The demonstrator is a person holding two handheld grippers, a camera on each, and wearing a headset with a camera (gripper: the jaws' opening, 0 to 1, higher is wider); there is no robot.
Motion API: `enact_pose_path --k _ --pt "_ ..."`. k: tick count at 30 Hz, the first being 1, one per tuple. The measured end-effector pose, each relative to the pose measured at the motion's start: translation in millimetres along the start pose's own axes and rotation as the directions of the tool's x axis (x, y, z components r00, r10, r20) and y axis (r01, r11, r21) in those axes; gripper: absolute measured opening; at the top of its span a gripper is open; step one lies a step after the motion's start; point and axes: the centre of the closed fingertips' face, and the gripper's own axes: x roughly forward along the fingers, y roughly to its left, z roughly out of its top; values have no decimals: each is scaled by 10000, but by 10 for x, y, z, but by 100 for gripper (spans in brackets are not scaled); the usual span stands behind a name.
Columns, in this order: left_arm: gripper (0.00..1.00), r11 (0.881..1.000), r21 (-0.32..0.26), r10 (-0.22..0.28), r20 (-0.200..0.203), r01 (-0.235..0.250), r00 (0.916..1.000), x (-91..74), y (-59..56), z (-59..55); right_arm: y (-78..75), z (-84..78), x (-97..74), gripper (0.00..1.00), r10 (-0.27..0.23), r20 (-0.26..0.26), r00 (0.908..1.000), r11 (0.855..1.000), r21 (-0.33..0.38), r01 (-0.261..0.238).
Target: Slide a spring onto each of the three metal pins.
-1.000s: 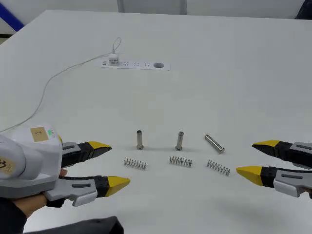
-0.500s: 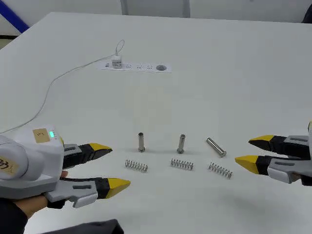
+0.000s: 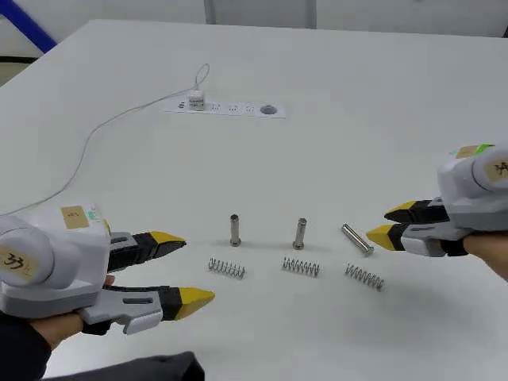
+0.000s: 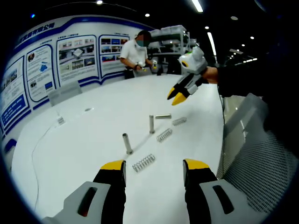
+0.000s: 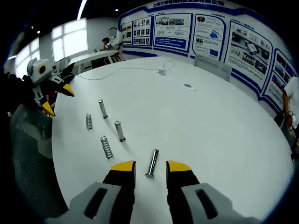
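Steel pin [image 3: 357, 239] flat at 12 o'clock of right gripper [image 3: 382, 225], jaws apart, left gripper [image 3: 194, 268] likewise; risks rolling if nudged.

left gripper [image 3: 194, 268]: jaws wide apart, held level | right gripper [image 3: 381, 225]: jaws narrowly parted, empty

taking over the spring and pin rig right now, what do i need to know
Left tool: open, empty, held left of the row.
Right tool: open, empty, jaws close to the right pin, not gripping it.
Pins: left pin and middle pin stand upright on the table; the right pin lies flat.
Springs: left spring, middle spring and right spring lie loose, one in front of each pin.
Done: nothing; no spring is on a pin.
Left: all three springs. The right pin probably needs picking up or standing first.
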Motion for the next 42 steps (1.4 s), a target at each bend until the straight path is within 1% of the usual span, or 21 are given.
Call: enact_pose_path --k 4,8,9,14,19,22,26,29,37,42 --pt "50 10000 4 -9 6 9 10000 2 -3 3 -34 2 135 25 62 -395 9992 9999 99 -58" --pt "50 10000 27 -28 -14 28 10000 4 -6 0 -52 -1 238 23 105 -651 9978 9998 192 -93" --pt "50 10000 25 -28 -8 28 10000 4 -5 0 -58 -22 276 22 110 -817 9966 9997 248 -90" --pt "50 10000 31 -55 8 55 10000 5 -12 5 -65 -96 398 19 144 -1327 9911 9991 423 -88" --pt "50 9999 55 -98 10 98 10000 10 -21 6 -72 -132 495 17 234 -1682 9855 9981 608 -133" --pt "50 9999 58 -118 30 118 9999 10 -26 10 -82 -151 537 16 214 -1873 9821 9978 658 -92" --pt "49 9999 55 -130 56 130 9999 11 -28 14 -80 -153 580 15 256 -1992 9796 9968 796 -99" --pt "49 9999 59 -154 60 153 9999 13 -31 13 -96 -180 619 14 254 -2192 9754 9962 869 -64" --pt "49 9998 40 -176 44 176 9998 16 -38 12 -107 -228 663 11 303 -2462 9687 9946 1038 -47" --pt "49 9998 25 -180 9 180 9998 18 -43 6 -120 -227 664 10 327 -2598 9651 9937 1118 -35"
